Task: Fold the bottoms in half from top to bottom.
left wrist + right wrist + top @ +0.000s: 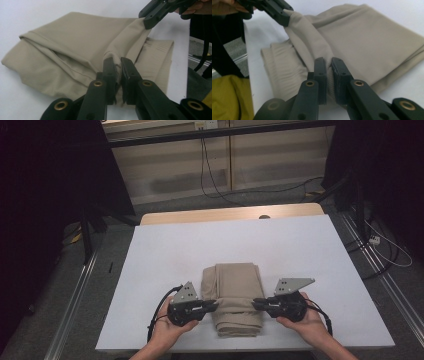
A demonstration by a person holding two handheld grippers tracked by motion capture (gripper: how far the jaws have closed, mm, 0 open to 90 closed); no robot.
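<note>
A folded beige cloth (232, 290), a garment with a ribbed band at its near end, lies on the white table (300, 250) toward the front edge. My left gripper (216, 305) is shut on the cloth's left edge, and the pinched fabric (118, 65) bunches between its jaws. My right gripper (254, 303) is shut on the right edge, with fabric (328, 65) clamped between its jaws. A band of cloth is pulled taut between the two grippers. In the left gripper view the right gripper (147, 21) holds the far end; in the right gripper view the left gripper (285, 20) does.
The white table sits on a wooden top whose far edge (230, 214) shows. Black cables (210, 175) run across the grey floor behind. Metal rails (75, 295) flank the table on both sides, with dark stands at the left and right.
</note>
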